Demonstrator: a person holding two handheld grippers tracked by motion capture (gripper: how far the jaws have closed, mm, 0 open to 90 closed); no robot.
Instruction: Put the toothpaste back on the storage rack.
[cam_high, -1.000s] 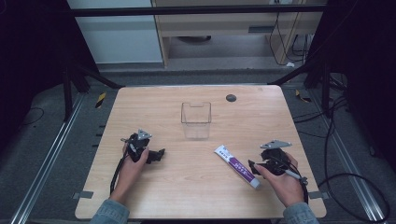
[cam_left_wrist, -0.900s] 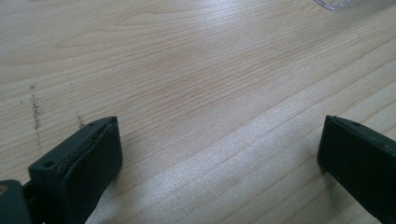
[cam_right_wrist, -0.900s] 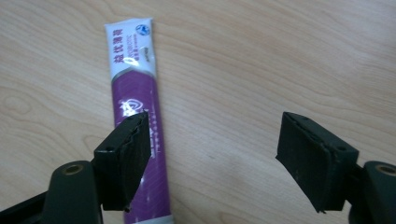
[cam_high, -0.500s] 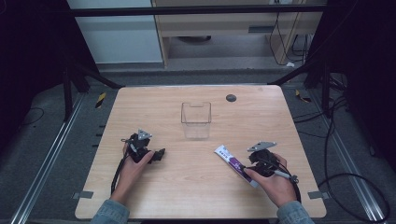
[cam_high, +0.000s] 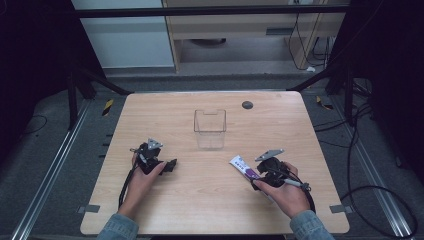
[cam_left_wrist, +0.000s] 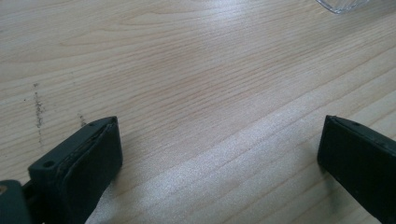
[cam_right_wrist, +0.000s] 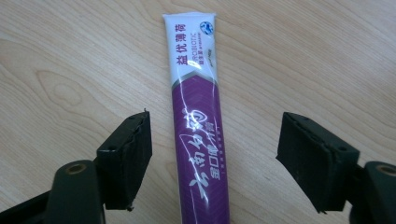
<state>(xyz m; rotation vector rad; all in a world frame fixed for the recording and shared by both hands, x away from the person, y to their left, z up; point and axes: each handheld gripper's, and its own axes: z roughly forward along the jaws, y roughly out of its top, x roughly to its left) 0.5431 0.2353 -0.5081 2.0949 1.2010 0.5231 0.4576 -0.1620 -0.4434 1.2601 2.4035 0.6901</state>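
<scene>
A purple and white toothpaste tube (cam_right_wrist: 198, 126) lies flat on the wooden table (cam_high: 200, 200); in the high view the tube (cam_high: 244, 168) is right of centre. My right gripper (cam_right_wrist: 212, 154) is open, its jaws standing on either side of the tube without touching it. From above, the right gripper (cam_high: 260, 175) is over the tube's near end. My left gripper (cam_left_wrist: 219, 149) is open over bare wood, and in the high view the left gripper (cam_high: 170, 165) rests at the left of the table. A clear plastic box (cam_high: 210, 128) stands empty at the table's middle.
A small dark round disc (cam_high: 247, 105) sits near the table's far edge. A corner of the clear box (cam_left_wrist: 343, 4) shows at the top of the left gripper view. Cables (cam_high: 370, 200) trail on the floor to the right of the table.
My right gripper has moved left and forward from the table's right side onto the toothpaste tube, and now straddles its near end. The left gripper has hardly moved.
</scene>
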